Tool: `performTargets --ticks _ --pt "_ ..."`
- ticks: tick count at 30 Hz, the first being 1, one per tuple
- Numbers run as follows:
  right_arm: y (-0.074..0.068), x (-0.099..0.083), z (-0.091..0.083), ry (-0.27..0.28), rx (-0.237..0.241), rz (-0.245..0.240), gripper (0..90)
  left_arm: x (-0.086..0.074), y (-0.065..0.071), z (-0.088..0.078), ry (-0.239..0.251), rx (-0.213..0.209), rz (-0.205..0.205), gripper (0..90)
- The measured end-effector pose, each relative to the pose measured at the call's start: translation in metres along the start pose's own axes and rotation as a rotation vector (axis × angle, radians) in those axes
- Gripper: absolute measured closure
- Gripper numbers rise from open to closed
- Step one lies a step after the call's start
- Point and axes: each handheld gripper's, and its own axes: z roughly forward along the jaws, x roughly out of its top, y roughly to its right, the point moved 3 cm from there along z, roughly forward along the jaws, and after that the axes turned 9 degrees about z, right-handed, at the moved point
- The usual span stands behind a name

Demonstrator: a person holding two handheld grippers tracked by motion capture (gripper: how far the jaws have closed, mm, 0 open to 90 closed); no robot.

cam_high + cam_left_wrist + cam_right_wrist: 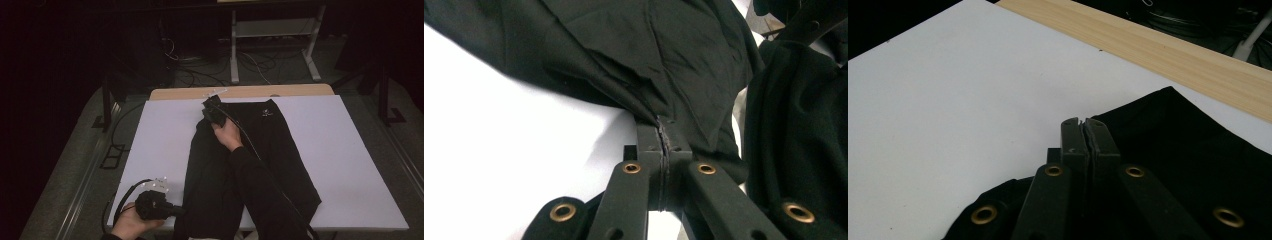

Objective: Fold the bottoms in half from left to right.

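Observation:
A black garment lies spread on a white sheet that covers the table. My left gripper is at the near left, with a hand behind it, and is shut on the garment's lower left edge. In the left gripper view the cloth bunches into the closed jaws of my left gripper. My right gripper rests at the garment's far left corner, held by the other hand. Its jaws are pressed together in the right gripper view, where my right gripper pinches a thin bit of the black cloth.
The wooden table edge shows beyond the sheet, also as a wooden strip in the right gripper view. A black sleeve crosses the garment. White frame legs and cables stand on the dark floor behind. Bare sheet lies left and right of the garment.

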Motion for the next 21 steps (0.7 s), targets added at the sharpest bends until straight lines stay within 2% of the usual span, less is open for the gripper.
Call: performTargets --ticks 3,9,21 --pt "0.002 0.001 -0.002 -0.002 0.002 0.005 87.1 0.004 0.001 -0.001 0.000 -0.012 -0.003 88.8" --pt "0.010 0.008 -0.012 0.006 0.012 0.028 87.1 0.014 0.005 -0.002 0.035 -0.051 -0.015 88.8" --pt "0.034 0.020 -0.037 0.030 0.000 0.060 87.1 0.033 0.017 0.003 0.071 -0.116 0.002 88.8"
